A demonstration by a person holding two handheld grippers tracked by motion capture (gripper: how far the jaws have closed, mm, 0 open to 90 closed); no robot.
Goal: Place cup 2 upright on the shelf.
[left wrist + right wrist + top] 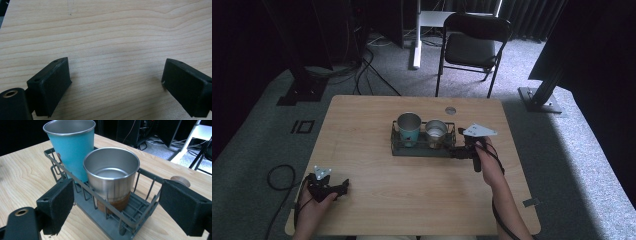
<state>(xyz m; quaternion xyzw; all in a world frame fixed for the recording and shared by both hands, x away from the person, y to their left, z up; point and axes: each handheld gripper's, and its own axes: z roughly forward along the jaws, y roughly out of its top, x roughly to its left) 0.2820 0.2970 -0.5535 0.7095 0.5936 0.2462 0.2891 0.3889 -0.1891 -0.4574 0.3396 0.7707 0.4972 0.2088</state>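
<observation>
So the desk (377, 200) was a plain light-wood one, and a dark wire rack (422, 148) sat a bit past its middle, toward the far edge. Two cups stood upright in it side by side: a teal cup (408, 129) with a bare metal rim on the left end, and a shorter steel cup (436, 133) next to it, with what looked like a brownish band around its base. They were close enough that I couldn't say if they touched.

The right tool (457, 150) was parked right at the rack's right end, held by the person's right hand (487, 159), grey plate (478, 131) on top. From the right gripper view its jaws were spread wide with the end of the rack (130, 220) and the steel cup (112, 177) sitting between them, nothing pinched. The teal cup (70, 147) was behind that one. There was also a small round plug thing (180, 181) on the desk just past the rack.

The left tool (343, 189) was well apart from all that, down by the near left corner in the left hand (314, 202). Its jaws were also wide apart, hovering low over bare wood (112, 37) with nothing in them.

A black folding chair (472, 45) stood on the carpet beyond the desk.
</observation>
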